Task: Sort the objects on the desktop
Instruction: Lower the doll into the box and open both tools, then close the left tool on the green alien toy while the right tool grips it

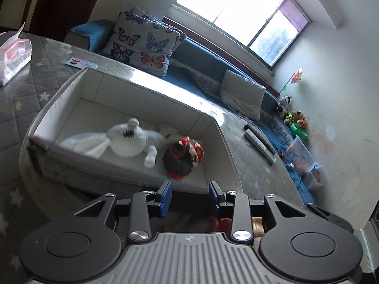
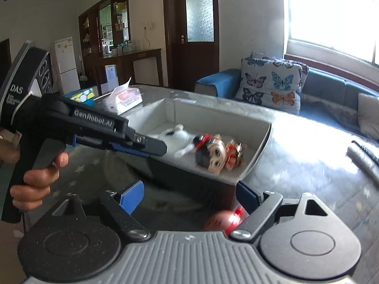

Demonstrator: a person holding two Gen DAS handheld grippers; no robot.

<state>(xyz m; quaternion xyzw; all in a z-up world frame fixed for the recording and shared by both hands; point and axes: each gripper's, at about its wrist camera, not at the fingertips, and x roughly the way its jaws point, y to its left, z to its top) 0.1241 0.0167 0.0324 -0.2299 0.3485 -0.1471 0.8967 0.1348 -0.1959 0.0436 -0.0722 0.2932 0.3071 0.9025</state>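
White box (image 1: 66, 99), white plush (image 1: 125, 139), butterfly-patterned cushion (image 1: 142, 42), star-patterned grey tablecloth (image 1: 28, 87).

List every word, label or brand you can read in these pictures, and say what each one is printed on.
"GenRobot.AI": on the arm of the left claw, seen from the right wrist.
"DAS": on the black panel at that device's rear; the smaller lines beneath it are too small to read.
Tissue pack: red print, blurred.
Card on the table beyond the white box: unreadable.
Fridge stickers: too small.
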